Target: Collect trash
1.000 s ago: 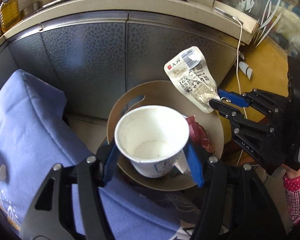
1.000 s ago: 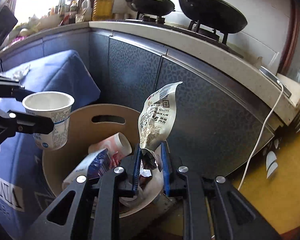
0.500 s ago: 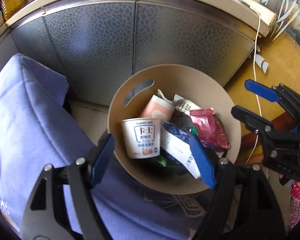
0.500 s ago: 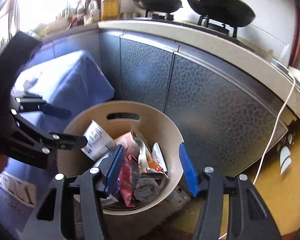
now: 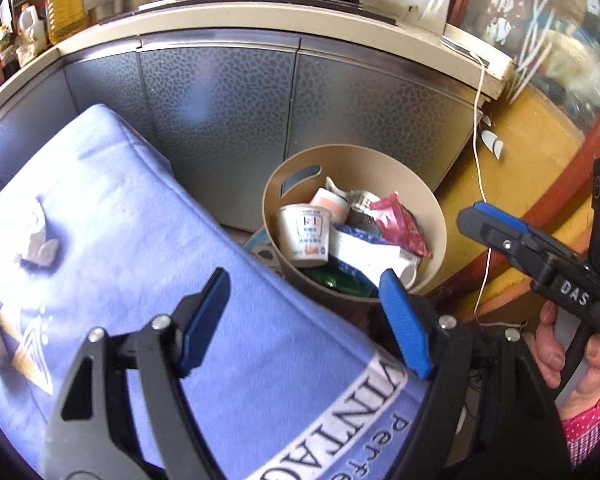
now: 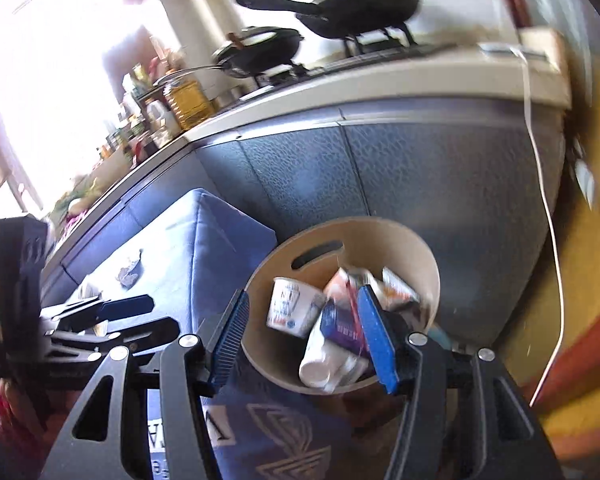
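Note:
A beige round bin (image 5: 430, 200) stands on the floor against grey cabinets, with a white yogurt cup (image 5: 305, 236), a red wrapper (image 5: 400, 222) and other packets in it. It also shows in the right wrist view (image 6: 416, 248), with the yogurt cup (image 6: 290, 306) inside. My left gripper (image 5: 306, 320) is open and empty, above the blue cloth, short of the bin. My right gripper (image 6: 304, 344) is open and empty, above the bin's near rim. Crumpled white paper (image 5: 36, 240) lies on the blue cloth; it also shows in the right wrist view (image 6: 130, 272).
A table under a blue printed cloth (image 5: 140, 280) fills the left. The counter (image 5: 260, 20) carries a stove and pans (image 6: 352, 4), with oil bottles (image 5: 64, 8) at the left. A white cable (image 5: 480, 160) hangs down to the yellow floor (image 5: 532, 152).
Both grippers let go of their trash: the yogurt cup and the white packet dropped into the bin. Both grippers then pulled back and up, away from the bin, with jaws open.

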### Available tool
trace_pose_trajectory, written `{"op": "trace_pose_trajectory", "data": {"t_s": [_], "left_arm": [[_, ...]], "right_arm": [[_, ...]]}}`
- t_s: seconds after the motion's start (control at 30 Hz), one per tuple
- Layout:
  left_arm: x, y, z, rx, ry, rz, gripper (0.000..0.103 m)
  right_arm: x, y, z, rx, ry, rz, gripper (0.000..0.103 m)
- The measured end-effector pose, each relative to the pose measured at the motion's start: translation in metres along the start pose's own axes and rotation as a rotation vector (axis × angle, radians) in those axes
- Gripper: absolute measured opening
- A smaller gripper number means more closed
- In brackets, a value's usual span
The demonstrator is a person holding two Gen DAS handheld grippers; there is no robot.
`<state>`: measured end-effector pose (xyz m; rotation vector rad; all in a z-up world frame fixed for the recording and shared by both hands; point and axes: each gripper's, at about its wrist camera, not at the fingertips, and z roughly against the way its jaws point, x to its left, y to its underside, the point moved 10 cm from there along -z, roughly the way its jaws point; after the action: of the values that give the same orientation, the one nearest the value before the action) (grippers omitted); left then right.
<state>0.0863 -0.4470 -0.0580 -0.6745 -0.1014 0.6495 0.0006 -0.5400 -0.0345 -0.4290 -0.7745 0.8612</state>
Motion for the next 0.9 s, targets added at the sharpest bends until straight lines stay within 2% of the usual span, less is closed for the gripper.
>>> {"op": "trace_pose_trajectory", "data": {"t_s": [0.13, 0.5, 0.9], "left_arm": [[0.002, 0.015, 0.013, -0.006, -0.029, -0.019, 0.074], [0.041, 0.042, 0.057, -0.073, -0.094, 0.040, 0.074], [0.059, 0.051, 0.084, -0.129, -0.113, 0.071, 0.074]], "right_arm": [[-0.002, 0.017, 0.009, 0.029, 0.004, -0.096, 0.057], [0.035, 0.015, 0.028, 0.005, 0.020, -0.089, 0.057], [0.063, 0.020, 0.025, 0.024, 0.055, -0.068, 0.057]]}}
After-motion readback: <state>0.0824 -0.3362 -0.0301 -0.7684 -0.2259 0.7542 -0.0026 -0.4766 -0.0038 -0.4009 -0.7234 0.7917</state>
